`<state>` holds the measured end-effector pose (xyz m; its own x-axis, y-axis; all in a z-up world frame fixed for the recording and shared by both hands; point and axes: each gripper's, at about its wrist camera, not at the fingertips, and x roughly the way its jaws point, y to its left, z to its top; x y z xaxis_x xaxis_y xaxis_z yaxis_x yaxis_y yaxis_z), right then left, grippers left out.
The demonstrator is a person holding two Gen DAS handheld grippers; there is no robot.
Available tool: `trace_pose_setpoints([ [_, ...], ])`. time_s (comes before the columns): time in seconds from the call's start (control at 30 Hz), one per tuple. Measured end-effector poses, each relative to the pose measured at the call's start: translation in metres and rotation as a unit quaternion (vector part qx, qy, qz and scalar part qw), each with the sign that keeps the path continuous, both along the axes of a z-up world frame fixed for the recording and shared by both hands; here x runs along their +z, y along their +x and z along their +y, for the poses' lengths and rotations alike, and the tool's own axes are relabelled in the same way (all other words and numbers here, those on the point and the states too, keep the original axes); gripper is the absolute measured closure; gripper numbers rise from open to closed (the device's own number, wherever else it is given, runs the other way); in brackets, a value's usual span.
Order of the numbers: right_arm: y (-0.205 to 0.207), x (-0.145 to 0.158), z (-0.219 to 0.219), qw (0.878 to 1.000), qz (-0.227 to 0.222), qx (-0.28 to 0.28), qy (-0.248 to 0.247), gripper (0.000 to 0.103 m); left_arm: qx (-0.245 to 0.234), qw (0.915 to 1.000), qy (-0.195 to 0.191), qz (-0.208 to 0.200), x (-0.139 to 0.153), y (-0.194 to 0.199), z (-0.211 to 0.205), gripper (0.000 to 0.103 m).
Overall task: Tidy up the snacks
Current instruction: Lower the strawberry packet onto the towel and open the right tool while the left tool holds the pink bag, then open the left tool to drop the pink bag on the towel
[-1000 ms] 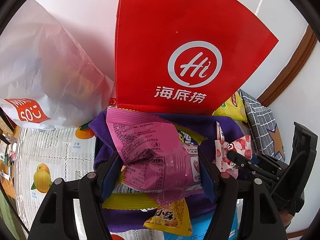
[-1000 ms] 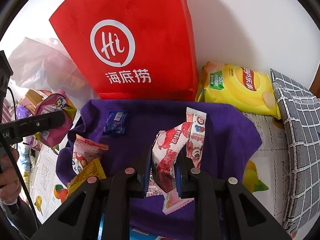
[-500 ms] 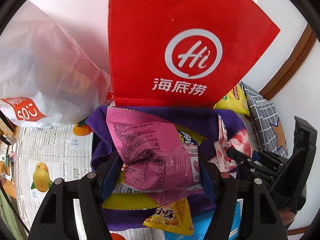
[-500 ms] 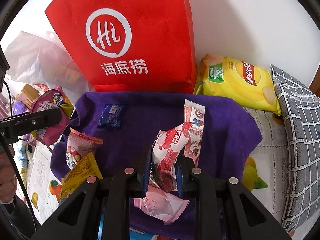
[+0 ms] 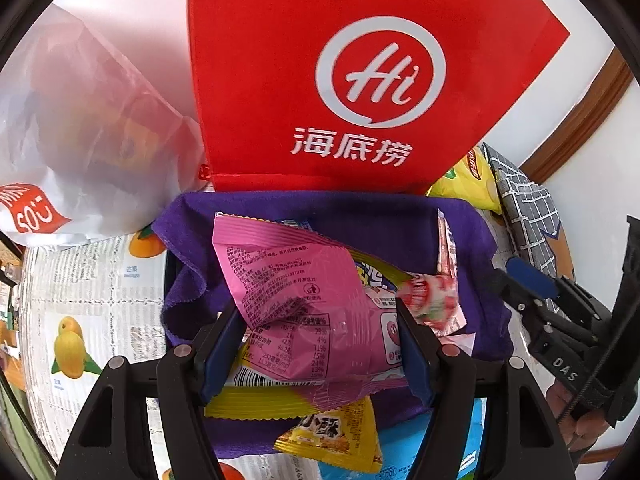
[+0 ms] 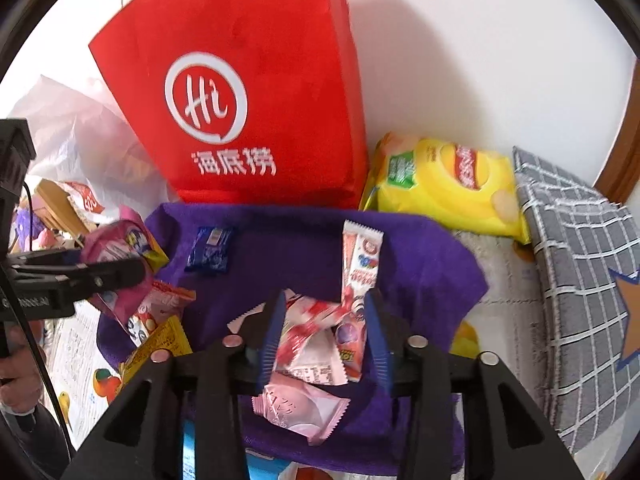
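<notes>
Now the left gripper (image 5: 320,344) pinches a pink packet (image 5: 304,304) at lower centre, above the purple cloth (image 5: 360,216). Right gripper (image 6: 324,336) is opening; a red-white wrapper (image 6: 316,332) lies loose between its jaws.

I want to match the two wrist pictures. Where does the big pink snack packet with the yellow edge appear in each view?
Left wrist: the pink packet fills the lower centre, clamped between the left gripper pads.
Right wrist: the same packet is at the left edge, behind the dark finger of the left gripper.
Shared landmark: the red bag standing behind the purple cloth.
</notes>
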<state>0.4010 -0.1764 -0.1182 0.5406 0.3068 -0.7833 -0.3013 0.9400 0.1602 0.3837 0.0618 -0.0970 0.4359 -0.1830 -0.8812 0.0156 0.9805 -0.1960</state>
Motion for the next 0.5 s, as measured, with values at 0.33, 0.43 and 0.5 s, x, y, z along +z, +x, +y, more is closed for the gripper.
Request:
trace_pose_setpoints([
  [0.33,-0.012,0.022,-0.01,1.0,-0.026,-0.013,0.002,0.055,0.011,0.9999,0.009,0.005,0.004,0.0,-0.008,0.028],
  [0.43,-0.017,0.029,-0.014,0.999,-0.039,-0.026,0.004,0.05,0.012,0.9999,-0.001,-0.012,0.015,-0.006,-0.006,0.026],
  [0.5,-0.023,0.032,-0.018,0.998,-0.041,-0.037,0.005,0.048,0.007,0.9998,-0.003,-0.018,0.021,-0.009,-0.005,0.026],
])
